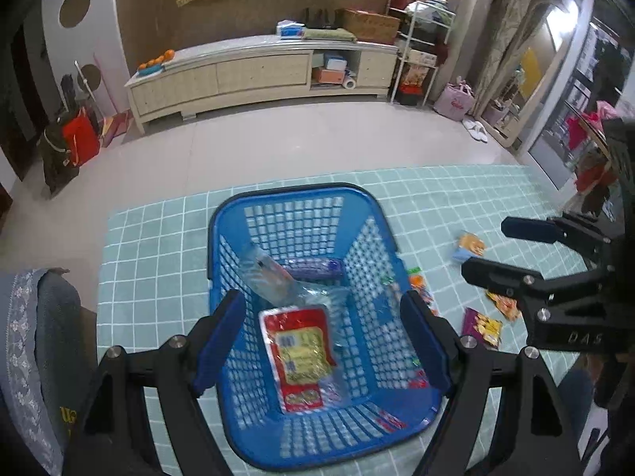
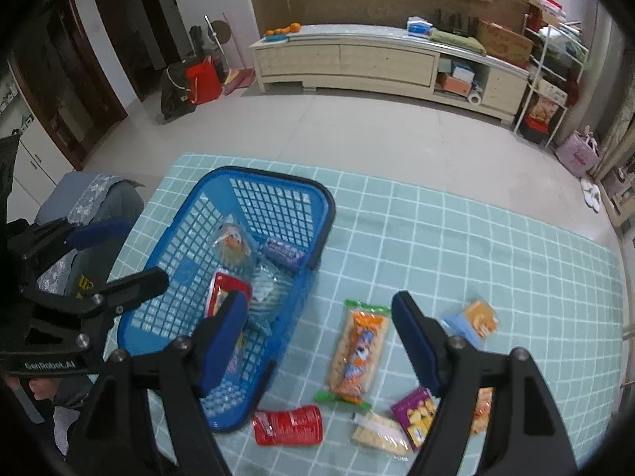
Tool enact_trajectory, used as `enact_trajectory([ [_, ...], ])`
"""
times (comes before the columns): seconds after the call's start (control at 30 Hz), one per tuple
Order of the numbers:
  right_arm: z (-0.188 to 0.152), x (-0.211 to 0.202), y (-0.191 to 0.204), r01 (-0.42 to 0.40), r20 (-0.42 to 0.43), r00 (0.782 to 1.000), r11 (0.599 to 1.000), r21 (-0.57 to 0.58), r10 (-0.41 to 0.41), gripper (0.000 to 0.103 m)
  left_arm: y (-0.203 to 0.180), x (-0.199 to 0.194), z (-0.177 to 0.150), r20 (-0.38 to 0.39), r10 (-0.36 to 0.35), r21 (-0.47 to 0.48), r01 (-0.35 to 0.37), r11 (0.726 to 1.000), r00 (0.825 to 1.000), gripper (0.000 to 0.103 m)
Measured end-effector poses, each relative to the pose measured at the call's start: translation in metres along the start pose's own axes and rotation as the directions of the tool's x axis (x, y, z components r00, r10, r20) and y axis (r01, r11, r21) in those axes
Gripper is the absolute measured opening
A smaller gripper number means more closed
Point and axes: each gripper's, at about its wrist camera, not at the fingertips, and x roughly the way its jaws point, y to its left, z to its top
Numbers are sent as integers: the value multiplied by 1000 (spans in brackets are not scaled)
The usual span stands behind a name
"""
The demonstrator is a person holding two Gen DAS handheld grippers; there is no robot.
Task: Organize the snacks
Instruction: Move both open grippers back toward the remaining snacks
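Snacks (image 2: 354, 351) lie loose on the checked cloth (image 2: 476, 246) beside our blue basket (image 1: 222, 222), more already inside. Our left gripper (image 1: 323, 341) tilts down over the basket, jaws spread, empty. Our right gripper (image 2: 319, 341) angles down over the loose packets, jaws spread too, nothing pinched.

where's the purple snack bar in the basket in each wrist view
Left wrist view: the purple snack bar lies centre frame, across the basket floor against the far wall.
Right wrist view: it sits left of centre, in the basket's far right corner.
Shared landmark: the blue basket, with the red and yellow packet lying nearer the camera than the bar in both views.
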Motion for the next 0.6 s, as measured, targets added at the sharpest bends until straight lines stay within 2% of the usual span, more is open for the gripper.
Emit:
enact_trajectory([
  [0.17, -17, -24, -9, 6, 19, 1000, 1000, 18, -7, 79, -29, -19, -15, 24, -10, 34, 10, 999, 1000, 79],
  [0.3, -36, -40, -20, 12, 25, 1000, 1000, 28, -13, 79, -50, -25, -25, 14, -72, 27, 72, 997, 997, 79],
  [0.6, -79, -61, -54, 30, 47, 998, 998, 52, -33, 79, -102, -22, -34, 5, -52, 88, 52, 995, 999, 79],
])
